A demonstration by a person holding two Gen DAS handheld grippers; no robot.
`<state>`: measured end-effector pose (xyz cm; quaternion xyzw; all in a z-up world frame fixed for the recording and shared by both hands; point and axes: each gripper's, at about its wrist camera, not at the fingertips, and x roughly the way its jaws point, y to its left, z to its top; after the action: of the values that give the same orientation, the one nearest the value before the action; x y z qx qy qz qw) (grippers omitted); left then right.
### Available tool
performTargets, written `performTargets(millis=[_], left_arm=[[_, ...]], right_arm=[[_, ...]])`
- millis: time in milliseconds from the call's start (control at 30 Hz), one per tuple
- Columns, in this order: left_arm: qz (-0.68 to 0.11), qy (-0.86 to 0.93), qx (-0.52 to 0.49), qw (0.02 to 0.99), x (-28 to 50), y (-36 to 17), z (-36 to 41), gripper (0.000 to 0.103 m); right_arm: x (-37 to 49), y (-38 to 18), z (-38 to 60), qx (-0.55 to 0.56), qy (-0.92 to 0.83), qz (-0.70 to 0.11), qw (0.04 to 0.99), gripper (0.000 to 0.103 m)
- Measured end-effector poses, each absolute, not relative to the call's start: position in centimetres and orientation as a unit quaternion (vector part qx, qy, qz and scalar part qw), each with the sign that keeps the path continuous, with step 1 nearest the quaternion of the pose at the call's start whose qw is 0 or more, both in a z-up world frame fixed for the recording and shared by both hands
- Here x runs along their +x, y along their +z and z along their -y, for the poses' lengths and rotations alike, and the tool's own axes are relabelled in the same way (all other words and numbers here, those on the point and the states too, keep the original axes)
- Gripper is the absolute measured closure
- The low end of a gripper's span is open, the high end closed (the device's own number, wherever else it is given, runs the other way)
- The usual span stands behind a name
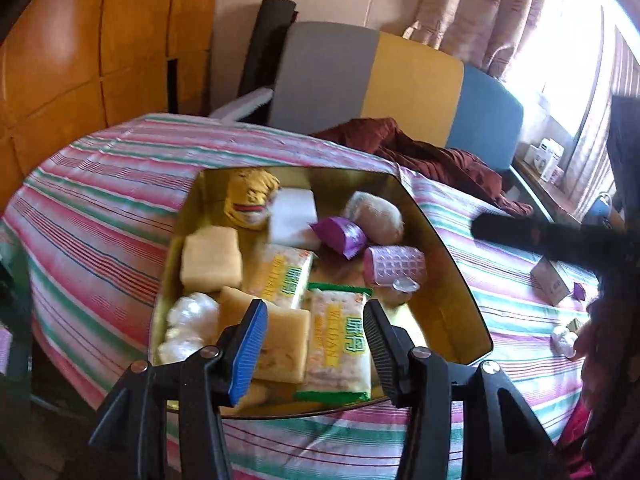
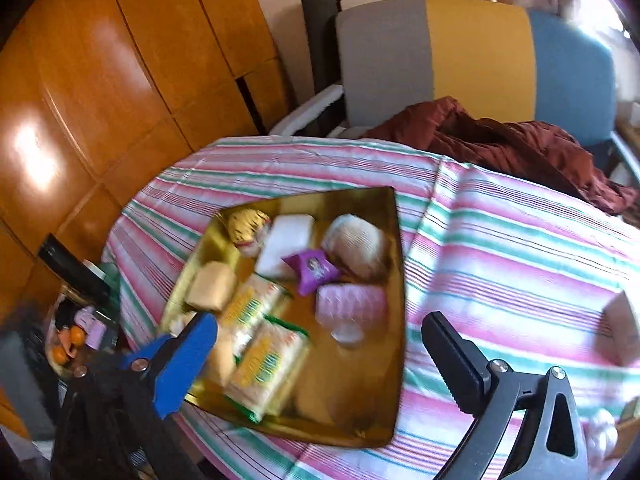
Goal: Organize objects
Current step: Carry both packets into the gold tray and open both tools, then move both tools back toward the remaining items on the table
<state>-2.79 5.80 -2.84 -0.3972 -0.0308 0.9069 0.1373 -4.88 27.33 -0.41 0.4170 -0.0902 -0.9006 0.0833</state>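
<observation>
A gold tray sits on the striped bed. It holds cracker packs, yellow sponges, a white block, a purple packet, a pink hair roller, a beige bun and white cotton balls. My left gripper is open and empty just above the tray's near edge. My right gripper is wide open and empty above the tray's near side.
A small box, a purple scrap and a white wad lie on the bedspread right of the tray. A maroon cloth lies at the headboard. A wooden wardrobe stands left.
</observation>
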Motion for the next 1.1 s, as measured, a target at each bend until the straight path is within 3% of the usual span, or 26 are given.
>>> performTargets(millis=[567, 1100], left_arm=[[-0.001, 0.920, -0.369, 0.128, -1.0, -0.9, -6.2, 0.053], [-0.026, 0.913, -0.378, 0.151, -0.4, -1.5, -8.2, 0.053]], right_arm=[[0.2, -2.8, -27.6, 0.413, -0.910, 0.029, 0.019, 0.000], [2.7, -3.0, -31.6, 0.408, -0.911, 0.052, -0.029, 0.000]])
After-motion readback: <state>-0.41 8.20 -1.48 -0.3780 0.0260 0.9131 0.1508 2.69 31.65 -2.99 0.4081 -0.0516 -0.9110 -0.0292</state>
